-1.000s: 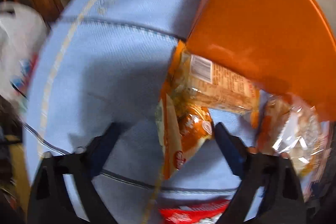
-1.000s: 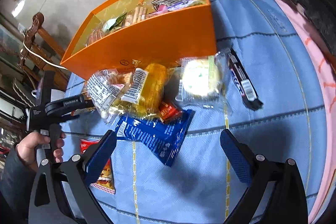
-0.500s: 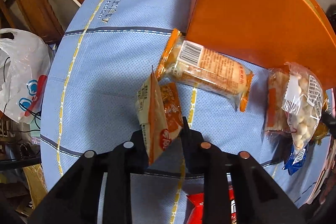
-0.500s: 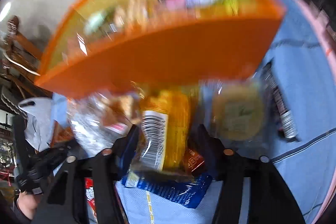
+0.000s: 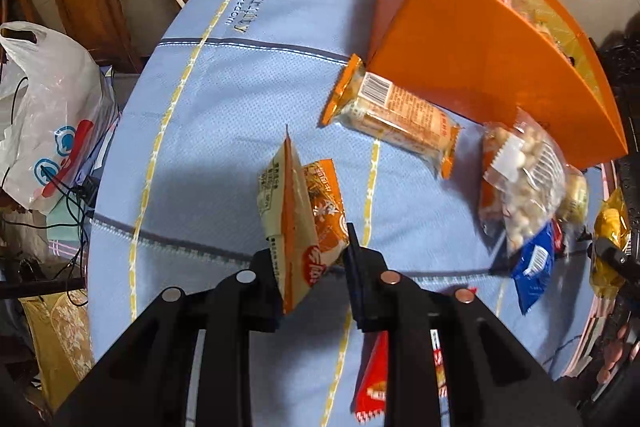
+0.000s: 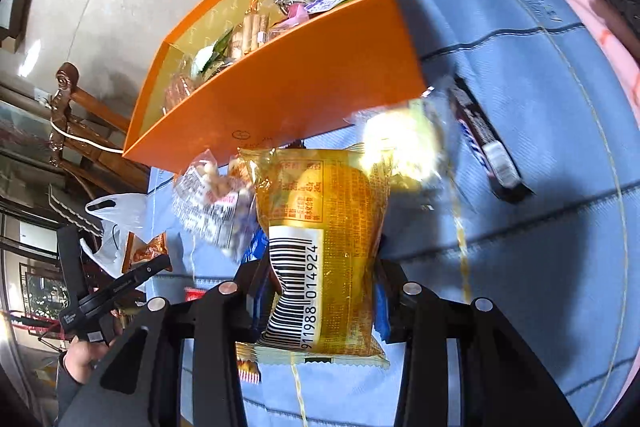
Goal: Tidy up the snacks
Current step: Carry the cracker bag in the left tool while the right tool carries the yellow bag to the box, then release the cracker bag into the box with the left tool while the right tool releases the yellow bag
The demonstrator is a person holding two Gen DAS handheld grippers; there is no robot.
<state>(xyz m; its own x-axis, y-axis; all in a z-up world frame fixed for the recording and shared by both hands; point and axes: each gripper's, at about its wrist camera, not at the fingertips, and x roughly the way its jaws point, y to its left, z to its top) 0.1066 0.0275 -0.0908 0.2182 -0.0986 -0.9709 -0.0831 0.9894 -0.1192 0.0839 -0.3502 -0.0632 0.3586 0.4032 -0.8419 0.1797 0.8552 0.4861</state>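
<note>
Right now I have a snack in each hand. My left gripper (image 5: 310, 259) is clenched on a small orange-and-cream packet (image 5: 304, 215), which hangs clear of the blue tablecloth (image 5: 224, 131) with its own shadow beneath it. My right gripper (image 6: 320, 287) has just been closing, and its pads now pinch a golden cake packet (image 6: 326, 251) with the barcode facing me; that one too looks lifted off the cloth, though I judge this from how it fills the view. The orange box (image 6: 288, 95) stands at the far side of the cloth and already holds several wrapped snacks: a purple-striped wrapper, some wafer sticks and green packets show over its near wall. So I judge the job partly done. Left on the cloth, close to the box's near wall, are an orange biscuit pack (image 5: 394, 115), a clear bag of pale round puffs (image 5: 524, 183), a blue packet (image 5: 532, 267), a red packet (image 5: 374, 383), a pale round cake in clear wrap (image 6: 404, 151) and a dark chocolate bar (image 6: 486, 143). I reckon both held packets go into the box, then about six more pickups remain.
</note>
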